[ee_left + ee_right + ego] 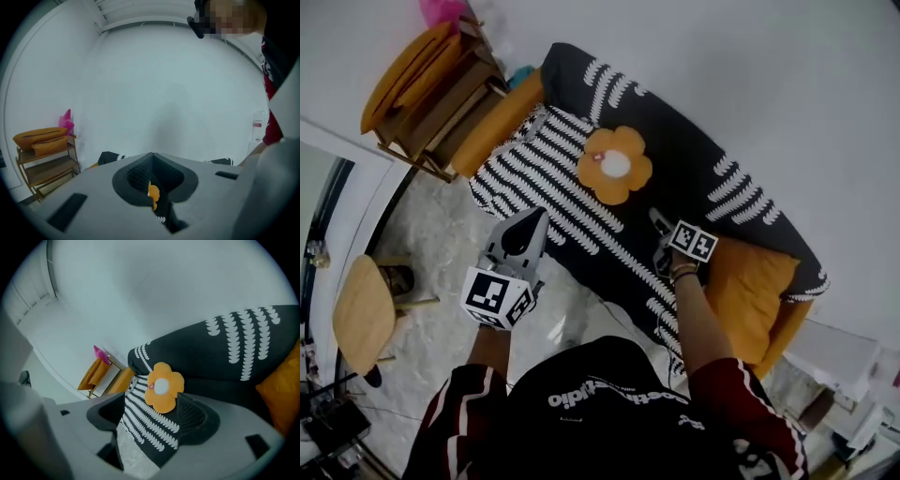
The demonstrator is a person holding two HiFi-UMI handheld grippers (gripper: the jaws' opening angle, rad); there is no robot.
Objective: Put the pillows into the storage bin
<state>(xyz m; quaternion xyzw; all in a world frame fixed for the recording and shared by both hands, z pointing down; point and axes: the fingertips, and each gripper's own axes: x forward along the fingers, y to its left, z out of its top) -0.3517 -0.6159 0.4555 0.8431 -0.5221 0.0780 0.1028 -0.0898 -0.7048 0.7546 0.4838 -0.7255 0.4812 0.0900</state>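
Head view, with both gripper views. The sofa (572,217), under a black cover with white leaf stripes, lay ahead of both pairs of fingers. Only the head view showed it whole. The right gripper view cut off its right end, and the left gripper view gave only two dark corners past the gripper's body.

The orange pillow (750,286) lay on the seat just right of the right gripper (659,221), appearing in that gripper's own view only as a cut-off edge. A wooden shelf (431,98) with orange cushions stood well to the left of the left gripper (540,217), beyond the sofa's end. A pink object (441,11) was behind the shelf, too small to identify. A round stool (364,314) stood on the marbled floor (450,239), left of the left gripper and nearer the person.

The flower-shaped pillow (615,165), orange with a white centre, lay on the seat ahead of and between the two grippers, touching neither.

The right gripper's fingers (194,416) stood wide apart and held nothing; the flower-shaped pillow showed in the gap, beyond the tips. The left gripper's fingers (136,176) met at their tips on nothing. Only a sliver of orange and striped cover showed through the slit below, and a bare wall (164,93) filled the rest of that view.
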